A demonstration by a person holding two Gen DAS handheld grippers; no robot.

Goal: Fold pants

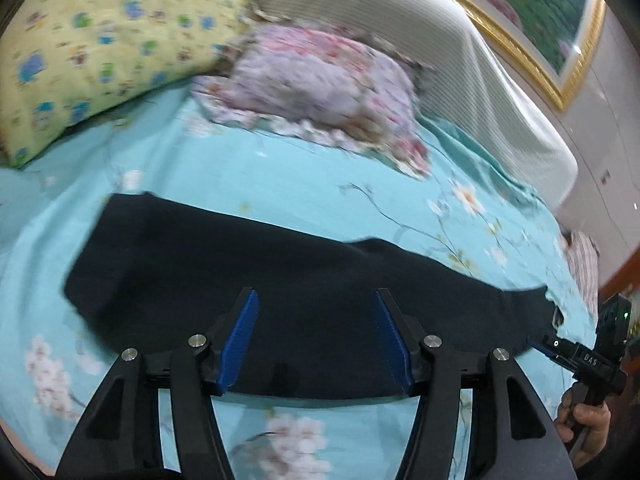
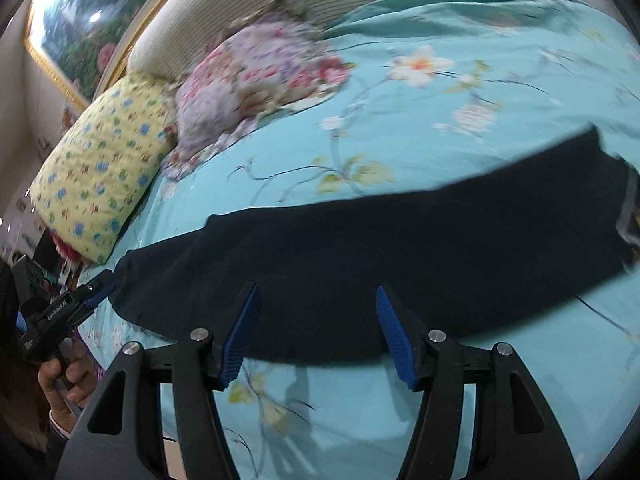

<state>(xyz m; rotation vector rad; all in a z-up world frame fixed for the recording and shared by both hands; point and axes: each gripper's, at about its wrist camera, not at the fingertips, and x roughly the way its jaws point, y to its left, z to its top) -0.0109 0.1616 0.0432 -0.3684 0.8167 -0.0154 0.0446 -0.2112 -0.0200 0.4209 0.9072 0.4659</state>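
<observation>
The dark pants [image 1: 280, 280] lie flat as a long folded band across the turquoise floral bed sheet [image 1: 280, 168]. My left gripper [image 1: 316, 300] hovers over their near edge, jaws open, nothing between the blue pads. At the pants' right end the right gripper [image 1: 560, 350] shows, held by a hand. In the right wrist view the pants [image 2: 400, 248] stretch from lower left to the waistband [image 2: 626, 208] at the right. My right gripper [image 2: 318, 292] stands open above their near edge, empty. The left gripper [image 2: 90, 294] sits by the pants' left end.
A yellow patterned pillow [image 1: 100, 40] and a pink floral pillow [image 1: 320, 84] lie at the bed's head, against a ribbed pale headboard [image 1: 460, 52]. A gold-framed painting [image 1: 540, 8] hangs on the wall. Sheet lies bare between the pants and the pillows.
</observation>
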